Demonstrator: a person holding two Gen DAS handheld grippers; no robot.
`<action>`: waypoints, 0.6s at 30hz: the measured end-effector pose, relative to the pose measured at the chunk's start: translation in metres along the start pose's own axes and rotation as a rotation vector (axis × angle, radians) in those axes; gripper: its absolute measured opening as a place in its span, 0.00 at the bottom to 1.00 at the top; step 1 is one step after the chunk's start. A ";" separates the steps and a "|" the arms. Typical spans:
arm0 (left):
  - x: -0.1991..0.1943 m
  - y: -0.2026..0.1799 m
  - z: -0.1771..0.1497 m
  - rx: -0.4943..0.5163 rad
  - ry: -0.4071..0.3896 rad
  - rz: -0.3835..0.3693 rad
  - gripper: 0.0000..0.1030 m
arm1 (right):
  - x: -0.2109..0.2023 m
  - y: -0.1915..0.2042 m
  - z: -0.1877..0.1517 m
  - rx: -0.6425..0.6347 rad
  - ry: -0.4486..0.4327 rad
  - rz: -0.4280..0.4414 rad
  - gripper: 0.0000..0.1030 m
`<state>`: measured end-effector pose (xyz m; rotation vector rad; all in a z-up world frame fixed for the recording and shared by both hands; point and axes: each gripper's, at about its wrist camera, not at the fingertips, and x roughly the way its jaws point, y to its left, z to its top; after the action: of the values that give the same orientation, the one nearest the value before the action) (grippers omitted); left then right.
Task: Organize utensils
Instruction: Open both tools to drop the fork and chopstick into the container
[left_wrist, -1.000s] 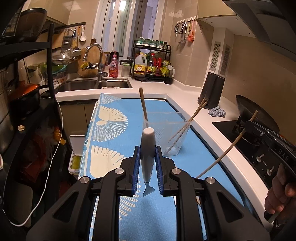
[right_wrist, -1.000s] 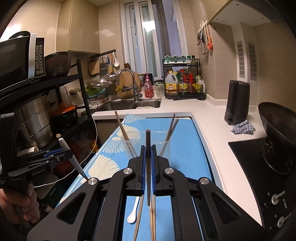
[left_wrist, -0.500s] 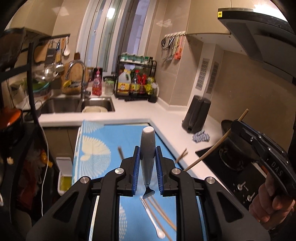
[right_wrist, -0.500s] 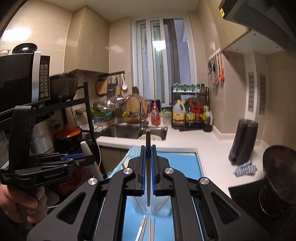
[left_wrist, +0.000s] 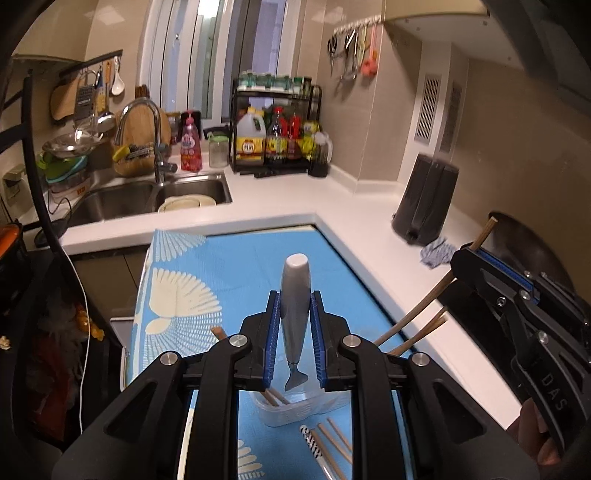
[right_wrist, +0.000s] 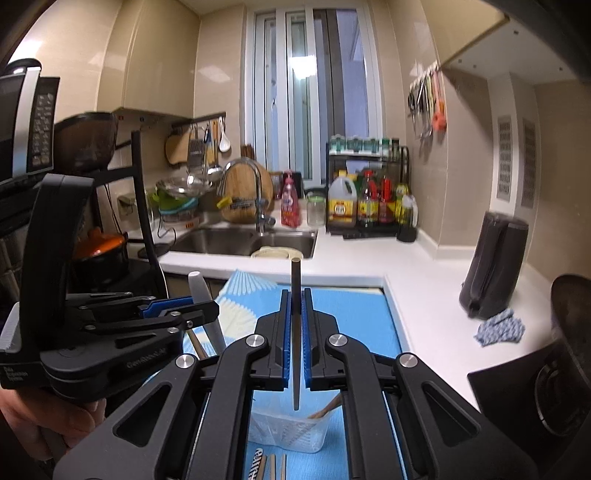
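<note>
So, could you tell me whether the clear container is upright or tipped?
Upright: the clear container stands on its base, opening upward, with chopsticks leaning out of it.

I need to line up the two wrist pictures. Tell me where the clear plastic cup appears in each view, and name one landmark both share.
Left wrist: the clear plastic cup sits low at centre, under the left gripper, which holds a grey-handled utensil.
Right wrist: the cup is low at centre, below the right gripper and its chopstick.
Shared landmark: the faucet at the sink.
</note>
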<state>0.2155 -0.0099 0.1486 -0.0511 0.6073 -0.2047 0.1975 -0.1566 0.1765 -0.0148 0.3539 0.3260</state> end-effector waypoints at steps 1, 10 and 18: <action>0.006 0.002 -0.003 -0.001 0.010 0.003 0.16 | 0.005 0.000 -0.007 0.000 0.013 0.002 0.05; 0.021 0.006 -0.035 -0.015 0.046 0.017 0.30 | 0.020 -0.002 -0.041 -0.010 0.107 0.018 0.22; -0.034 -0.004 -0.033 -0.004 -0.062 0.030 0.36 | -0.023 -0.001 -0.037 -0.010 0.060 -0.003 0.28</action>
<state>0.1682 -0.0060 0.1409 -0.0519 0.5468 -0.1725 0.1648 -0.1675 0.1496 -0.0349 0.4122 0.3244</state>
